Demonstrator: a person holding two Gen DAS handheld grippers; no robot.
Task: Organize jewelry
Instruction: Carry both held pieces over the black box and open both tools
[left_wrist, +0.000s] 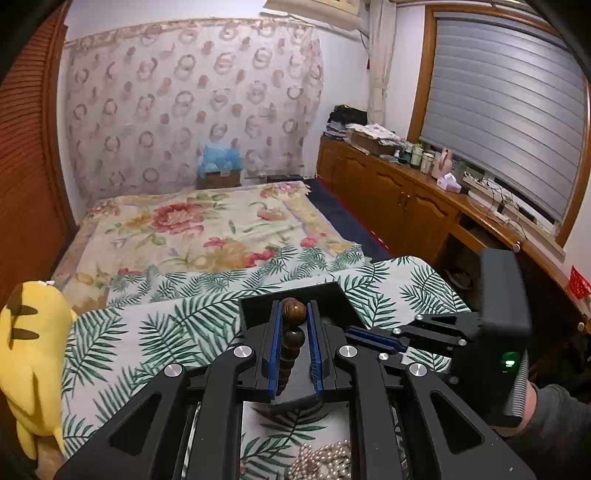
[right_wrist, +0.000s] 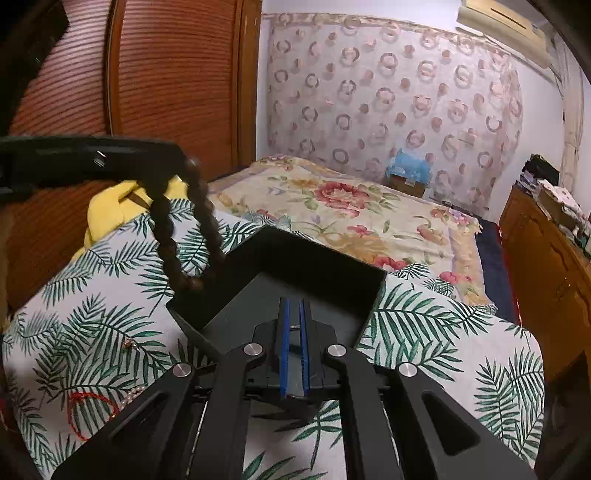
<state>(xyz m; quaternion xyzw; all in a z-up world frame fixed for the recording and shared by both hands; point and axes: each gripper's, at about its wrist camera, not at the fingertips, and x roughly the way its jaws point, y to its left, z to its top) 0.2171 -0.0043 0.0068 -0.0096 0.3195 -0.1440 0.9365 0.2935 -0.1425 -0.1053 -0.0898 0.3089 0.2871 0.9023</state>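
Dangling brown bead strand (right_wrist: 192, 225), glossy

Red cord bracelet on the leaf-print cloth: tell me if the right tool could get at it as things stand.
Probably yes. The red cord bracelet lies uncovered on the leaf-print cloth, left of the right tool, which is shut and empty. Only small white pearls lie beside it.

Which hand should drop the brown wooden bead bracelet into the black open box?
Left. The left gripper is shut on the brown wooden bead bracelet, which hangs beside the black open box. The right gripper is shut and empty.
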